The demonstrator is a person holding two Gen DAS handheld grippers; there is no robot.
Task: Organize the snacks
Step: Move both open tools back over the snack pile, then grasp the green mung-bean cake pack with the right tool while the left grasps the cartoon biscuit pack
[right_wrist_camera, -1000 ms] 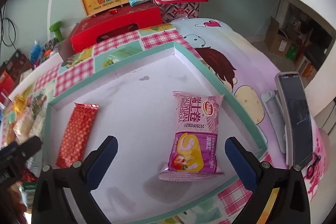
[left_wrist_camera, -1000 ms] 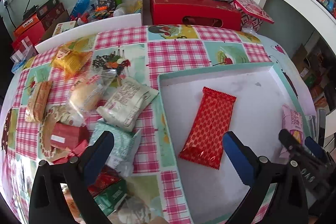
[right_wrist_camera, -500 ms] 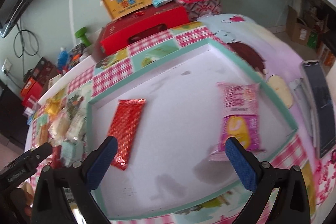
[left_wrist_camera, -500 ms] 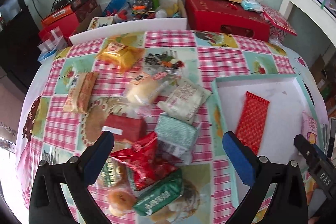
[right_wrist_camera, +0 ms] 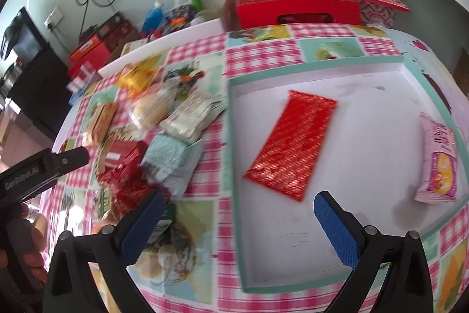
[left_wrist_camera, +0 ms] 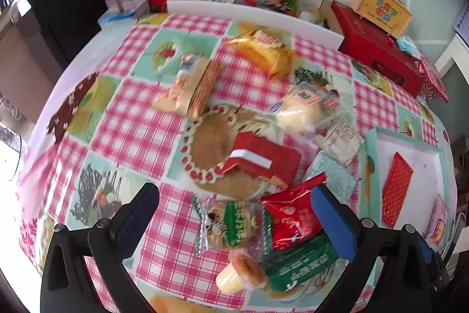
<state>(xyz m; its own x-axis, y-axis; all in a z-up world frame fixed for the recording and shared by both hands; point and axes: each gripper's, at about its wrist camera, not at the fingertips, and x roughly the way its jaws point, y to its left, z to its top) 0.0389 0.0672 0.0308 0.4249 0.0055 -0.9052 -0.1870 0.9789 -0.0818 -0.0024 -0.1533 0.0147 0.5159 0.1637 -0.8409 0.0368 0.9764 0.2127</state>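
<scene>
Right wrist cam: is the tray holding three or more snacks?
No, the tray holds only two: a red packet near the middle and a pink packet by its right wall.

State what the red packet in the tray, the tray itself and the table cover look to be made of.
Red packet: likely metallised plastic foil, glossy; it glints and has crimped ends.
Tray: probably cardboard, matte white inside with scuff marks and a teal rim.
Table cover: seemingly vinyl or oilcloth; the printed check pattern reflects window light.
</scene>
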